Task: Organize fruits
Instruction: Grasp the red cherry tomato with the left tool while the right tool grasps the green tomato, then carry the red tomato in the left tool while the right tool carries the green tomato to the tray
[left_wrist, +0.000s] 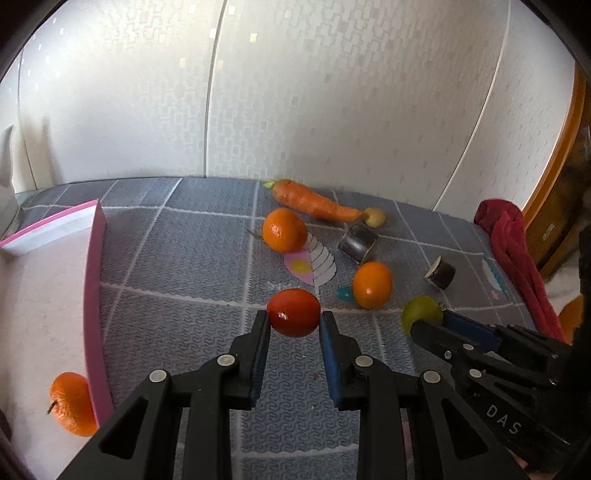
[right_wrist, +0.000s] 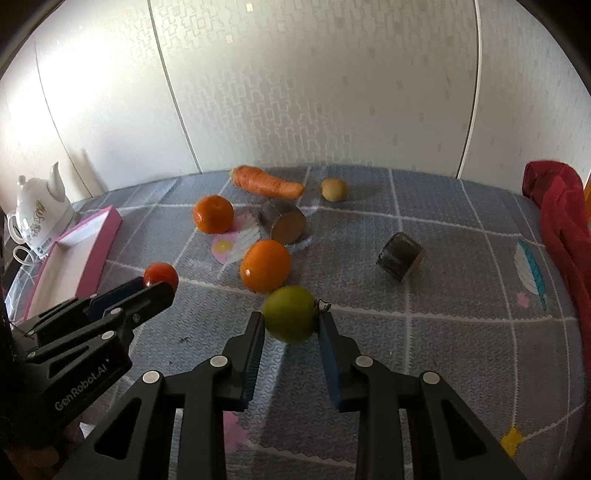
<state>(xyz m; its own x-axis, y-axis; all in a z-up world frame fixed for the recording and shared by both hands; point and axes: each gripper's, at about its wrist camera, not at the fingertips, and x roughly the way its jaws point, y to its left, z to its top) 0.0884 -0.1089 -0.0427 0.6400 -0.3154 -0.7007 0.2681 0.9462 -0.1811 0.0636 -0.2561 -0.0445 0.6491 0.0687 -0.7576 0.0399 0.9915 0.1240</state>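
A: Between the left gripper (left_wrist: 294, 318) jaws: small glossy red tomato (left_wrist: 293, 312), pads nearly closed, pinching both sides.

B: Right gripper (right_wrist: 291, 320)?

A: Same, round green fruit (right_wrist: 290, 313) clamped between jaws. Pink-rimmed tray (left_wrist: 94, 280) left of the left jaws.

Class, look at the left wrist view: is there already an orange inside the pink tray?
Yes, one orange lies inside the pink tray, against its near wall.
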